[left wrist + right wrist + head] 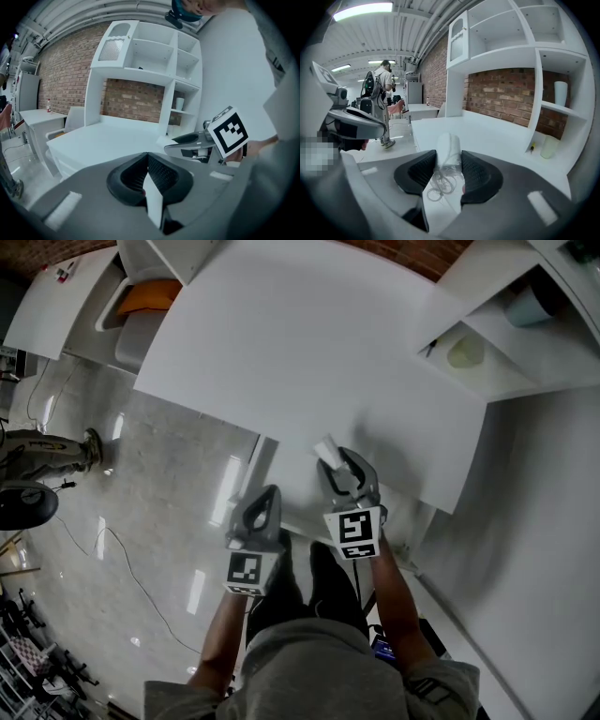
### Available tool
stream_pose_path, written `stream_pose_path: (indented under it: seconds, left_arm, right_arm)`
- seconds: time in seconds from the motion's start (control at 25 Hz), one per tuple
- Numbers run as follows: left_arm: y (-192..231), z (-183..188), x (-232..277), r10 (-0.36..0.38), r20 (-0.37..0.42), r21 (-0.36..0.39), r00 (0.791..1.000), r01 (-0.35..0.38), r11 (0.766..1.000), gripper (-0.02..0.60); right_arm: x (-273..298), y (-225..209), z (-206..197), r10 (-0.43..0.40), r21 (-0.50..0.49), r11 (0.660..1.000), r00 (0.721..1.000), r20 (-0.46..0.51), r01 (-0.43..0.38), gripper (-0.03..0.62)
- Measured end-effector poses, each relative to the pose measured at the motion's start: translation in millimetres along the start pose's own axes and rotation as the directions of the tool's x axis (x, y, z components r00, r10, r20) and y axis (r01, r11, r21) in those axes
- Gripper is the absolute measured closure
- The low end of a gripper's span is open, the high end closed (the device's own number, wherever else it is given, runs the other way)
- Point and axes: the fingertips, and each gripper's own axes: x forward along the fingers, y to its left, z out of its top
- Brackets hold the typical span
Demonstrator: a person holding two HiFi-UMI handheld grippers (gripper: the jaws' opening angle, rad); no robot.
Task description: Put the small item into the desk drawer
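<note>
A small white spool of thread (pixel 448 149), with loose loops hanging from it, is clamped between the black pads of my right gripper (pixel 448 165). In the head view the spool (pixel 326 448) sticks out ahead of the right gripper (pixel 339 467), over the front edge of the white desk (pixel 309 352). My left gripper (pixel 265 499) is just to its left and slightly nearer to me, off the desk's edge. Its jaws (pixel 147 174) stand together with nothing between them. I cannot make out the drawer's front in any view.
A white shelf unit (pixel 525 343) stands at the desk's right end, holding a pale cup (pixel 466 352) and a grey-blue cup (pixel 530 306). A chair with an orange cushion (pixel 150 296) sits at the far left. Glossy floor with cables (pixel 103 540) lies left. A person (pixel 384 93) stands far off.
</note>
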Motion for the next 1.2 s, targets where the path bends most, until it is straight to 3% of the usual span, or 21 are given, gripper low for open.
stream_pose_path:
  seconds: [0.64, 1.2]
  left_arm:
    - [45, -24, -39, 0.109, -0.007, -0.07, 0.994, -0.11, 0.991, 0.569]
    - [70, -72, -44, 0.184, -0.06, -0.141, 0.981, -0.191, 0.971, 0.569]
  right_arm:
    - [32, 83, 0, 0.181, -0.096, 0.978, 0.983, -0.041, -0.184, 0.421]
    - [71, 120, -56, 0.278, -0.135, 0.945, 0.948, -0.155, -0.299, 0.421]
